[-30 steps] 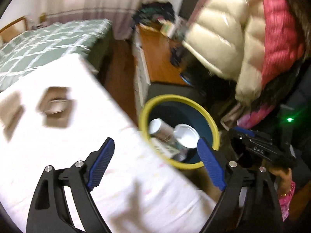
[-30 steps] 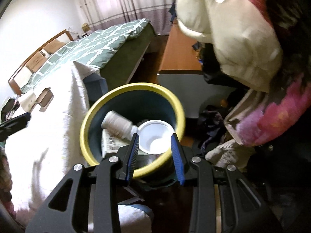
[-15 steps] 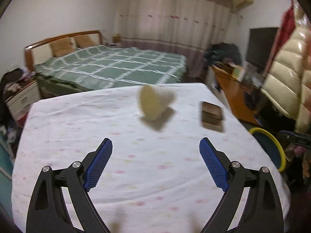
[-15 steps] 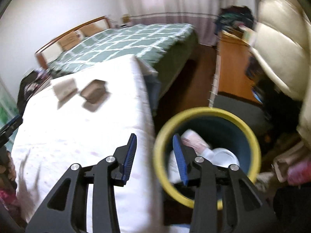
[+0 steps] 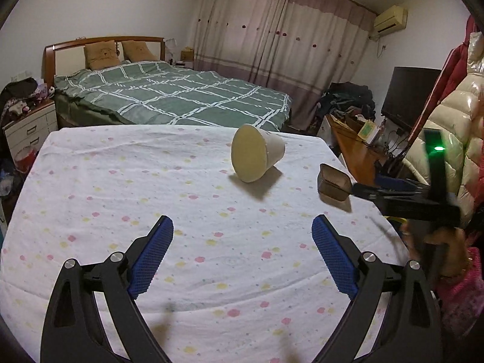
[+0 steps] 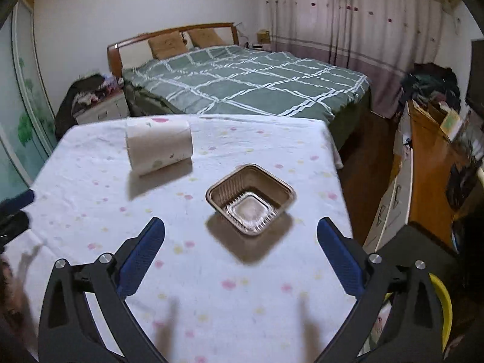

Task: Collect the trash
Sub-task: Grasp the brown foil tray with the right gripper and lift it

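I have both grippers over the tabletop (image 5: 90, 181), which is covered by a white cloth with small coloured dots.

Left gripper (image 5: 242, 251): the fingers stand wide apart and have just been opening a little further. Nothing is between them; only bare cloth shows in the gap. Ahead of this gripper a paper cup (image 5: 257, 157) lies on its side on the cloth, its pale round face turned toward the left wrist camera. In the right wrist view the same paper cup (image 6: 158, 146) lies at the far left of the tabletop.

Right gripper (image 6: 240, 251): the fingers have just been opening and now stand wide apart, with nothing held. A square foil tray (image 6: 251, 199) sits upright on the cloth just ahead of the gap between the fingers, its open side up, not touching either finger. In the left wrist view the foil tray (image 5: 332, 183) lies near the right edge of the tabletop, to the right of the paper cup and apart from it, with the right gripper's black body (image 5: 408, 199) just beside it.

A yellow bin rim (image 6: 444, 305) shows at the lower right of the right wrist view, below the tabletop edge. A bed with a green checked cover (image 5: 181, 96) stands behind the tabletop.
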